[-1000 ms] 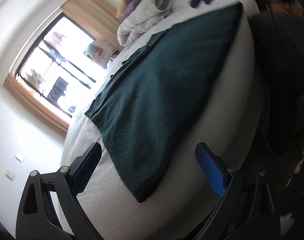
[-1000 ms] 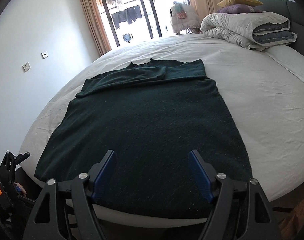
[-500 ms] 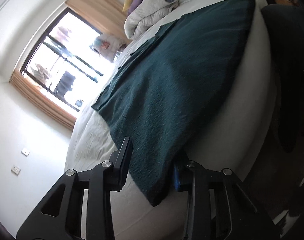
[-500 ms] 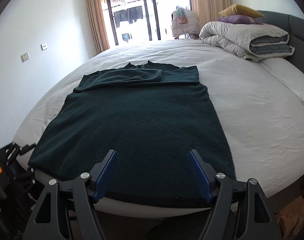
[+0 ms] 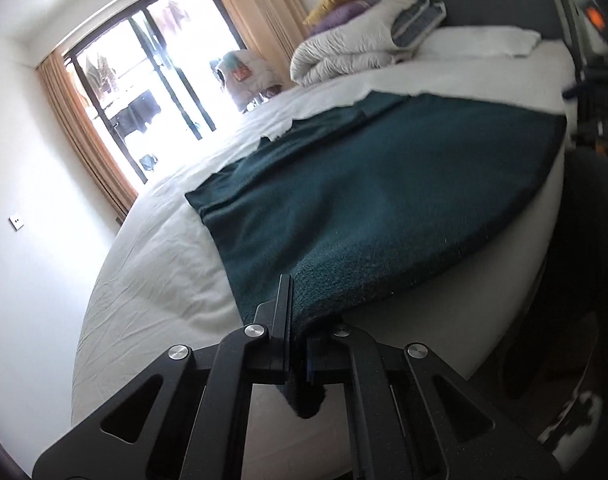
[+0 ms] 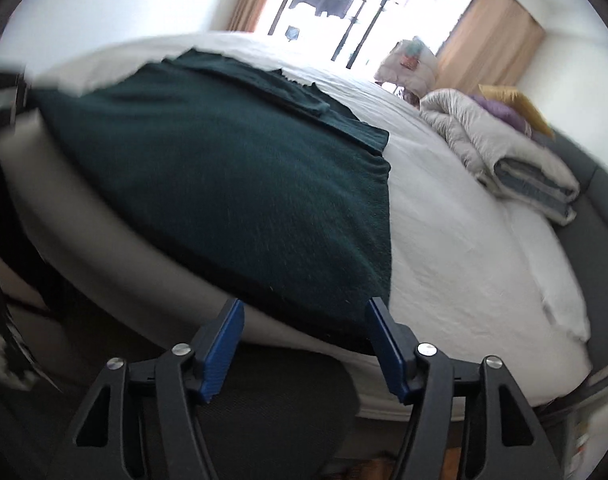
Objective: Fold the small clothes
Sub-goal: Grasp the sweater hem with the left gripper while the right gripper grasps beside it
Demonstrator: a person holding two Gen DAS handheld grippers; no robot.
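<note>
Right now your left gripper [image 5: 297, 344] is pinching the near left corner of the dark green garment [image 5: 368, 208], its jaws closed tight on the knit, with a small tuft of fabric poking out below them. Your right gripper [image 6: 304, 344] is hovering just off the bed's edge with its jaws spread wide and nothing between them; the blue pads [image 6: 388, 354] are sitting either side of the garment's near right corner without touching it. The garment [image 6: 231, 184] is lying flat on the white bed [image 6: 464, 248], its near hem hanging just over the mattress edge and a sleeve folded across its far end. A folded grey duvet [image 6: 500, 152] is resting near the headboard, well apart from the garment.
</note>
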